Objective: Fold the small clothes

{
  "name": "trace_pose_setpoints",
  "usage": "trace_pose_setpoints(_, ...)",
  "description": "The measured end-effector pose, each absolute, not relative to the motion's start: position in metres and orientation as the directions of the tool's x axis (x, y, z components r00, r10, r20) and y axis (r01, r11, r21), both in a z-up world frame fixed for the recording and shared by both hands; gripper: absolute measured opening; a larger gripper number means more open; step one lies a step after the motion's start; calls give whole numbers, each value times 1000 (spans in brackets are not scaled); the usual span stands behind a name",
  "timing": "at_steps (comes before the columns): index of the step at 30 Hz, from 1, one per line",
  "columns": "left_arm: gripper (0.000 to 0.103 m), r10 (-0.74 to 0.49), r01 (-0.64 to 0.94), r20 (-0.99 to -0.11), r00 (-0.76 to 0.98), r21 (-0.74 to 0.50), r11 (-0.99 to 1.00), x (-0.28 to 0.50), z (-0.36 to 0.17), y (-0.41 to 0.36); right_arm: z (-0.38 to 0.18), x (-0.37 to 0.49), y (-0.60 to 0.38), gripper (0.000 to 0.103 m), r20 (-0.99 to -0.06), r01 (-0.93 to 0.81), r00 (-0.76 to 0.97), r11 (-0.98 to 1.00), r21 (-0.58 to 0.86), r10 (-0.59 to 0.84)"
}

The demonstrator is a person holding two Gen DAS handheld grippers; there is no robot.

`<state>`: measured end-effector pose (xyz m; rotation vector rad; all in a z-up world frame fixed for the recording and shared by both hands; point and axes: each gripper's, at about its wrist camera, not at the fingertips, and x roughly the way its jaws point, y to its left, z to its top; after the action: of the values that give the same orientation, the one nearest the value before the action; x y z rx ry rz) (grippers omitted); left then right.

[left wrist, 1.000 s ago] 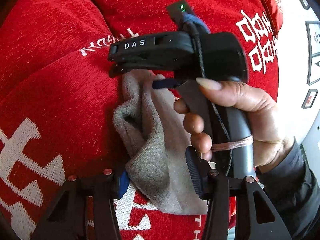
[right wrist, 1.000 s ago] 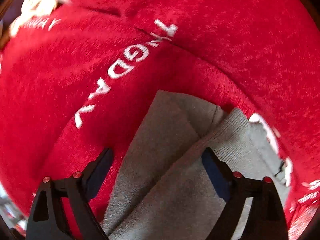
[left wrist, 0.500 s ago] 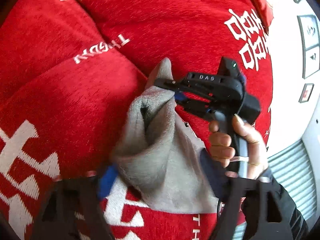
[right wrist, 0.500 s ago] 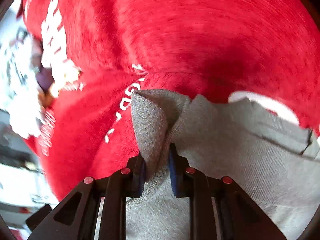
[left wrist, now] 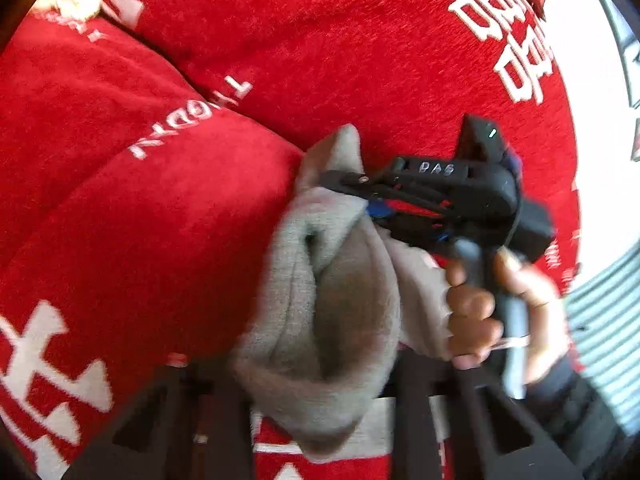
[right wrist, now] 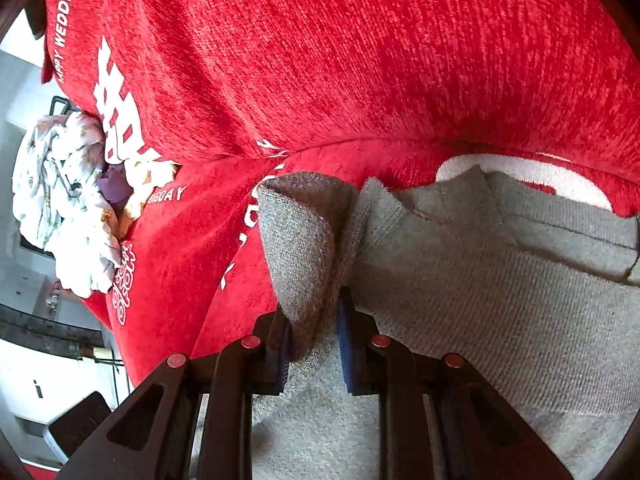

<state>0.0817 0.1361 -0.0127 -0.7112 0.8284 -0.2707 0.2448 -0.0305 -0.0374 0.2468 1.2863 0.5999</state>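
The grey garment [right wrist: 500, 288] is made of soft matt knit cloth with fine ribbing and stitched seams. Beneath it, the red cover [right wrist: 360, 60] is seen as a fuzzy, chenille-like cloth with white lettering worked in. The right claw [right wrist: 314, 344] is formed of matt black plastic, with blue pads [right wrist: 347, 356] and small red fasteners. Beside the cover, crumpled floral cloth [right wrist: 68, 196] is seen.

Surface: red cushion [right wrist: 360, 80], plush cover with white lettering and characters.
Seam: a crease runs where two red cushions meet.
On it: grey garment [right wrist: 500, 300], bunched and partly lifted.
Far edge: crumpled floral cloth [right wrist: 68, 200].
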Motion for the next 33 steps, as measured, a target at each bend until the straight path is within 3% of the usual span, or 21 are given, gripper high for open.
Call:
trace_pose_setpoints(3,11,-409,-48,-601,687,-600,799,75,-3,132,-34,250,-18,29,-850,-281,137,842,460,509)
trace_pose_setpoints(7,10,-271,-29,-630,727,-424,905,65,15,108,-23,255,7,66,-913,-299,156,898,321,378)
trace_pose_setpoints(13,10,-182,-4,-620,763,-287,958,54,28,91,-20,261,47,76,-974,-348,102,925,155,201)
trace_pose_setpoints(18,10,-155,8,-612,775,-236,972,50,33,82,-36,255,89,77,-999,-433,38,901,-12,6)
trace_pose_setpoints(20,10,-135,6,-614,778,-207,978,50,33,77,-44,249,104,70,-992,-491,69,862,-124,-103)
trace_pose_setpoints(21,10,-131,5,-616,776,-202,979,50,32,77,-48,247,108,37,-988,-510,73,846,-157,-139)
trace_pose_setpoints(22,10,-132,5,-618,775,-203,979,50,32,76,-50,247,108,25,-980,-516,81,834,-195,-180)
trace_pose_setpoints(29,10,-220,16,-623,751,-315,949,52,34,88,-17,244,67,20,-988,-501,151,859,-106,-34)
trace_pose_setpoints(33,10,-218,3,-647,731,-315,949,53,41,83,3,240,38,20,-984,-473,176,879,-56,32)
